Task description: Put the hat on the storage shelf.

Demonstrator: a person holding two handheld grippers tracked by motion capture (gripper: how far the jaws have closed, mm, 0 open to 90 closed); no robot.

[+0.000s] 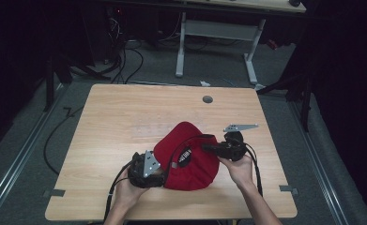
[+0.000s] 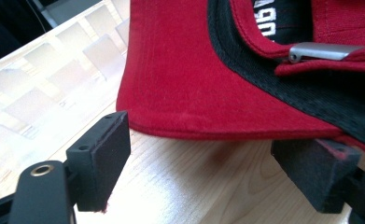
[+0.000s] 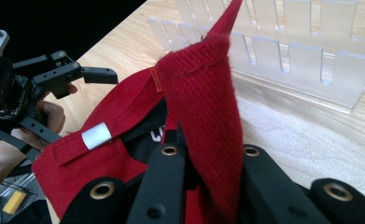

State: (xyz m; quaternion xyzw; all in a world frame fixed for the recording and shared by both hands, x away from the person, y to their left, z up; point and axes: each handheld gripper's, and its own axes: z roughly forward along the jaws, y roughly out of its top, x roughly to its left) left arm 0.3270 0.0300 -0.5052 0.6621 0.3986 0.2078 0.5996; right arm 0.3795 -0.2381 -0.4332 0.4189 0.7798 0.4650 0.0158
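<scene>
- Red cap [image 1: 190,164] lying upside down on the near middle of the worktop [image 1: 125,117], black lining and white lettering facing up.
- Silver buckle [image 2: 320,51] on the red strap at the cap's open back, seen close in the left gripper view; a pale tab [image 3: 96,135] on the same strap in the right gripper view.
- Right claw [image 1: 209,147] at the cap's right side, pressed together and pinching a fold of the red fabric; in the right gripper view, that fold [image 3: 208,116] standing up between the black jaws.
- Left claw [image 1: 160,171] at the cap's near left edge, spread, pads [image 2: 101,154] resting low by the worktop on either side of the red rim [image 2: 194,126]; right pad tucked just under the rim, left pad just beside it, no pressing visible.
- Hands on both grippers coming in from the near edge, cables trailing back along the forearms.
- Round grey hole [image 1: 207,99] in the worktop at the far side, well apart from the cap.
- Beyond the worktop, grey floor with cables and the white legs of another table [image 1: 218,33].
</scene>
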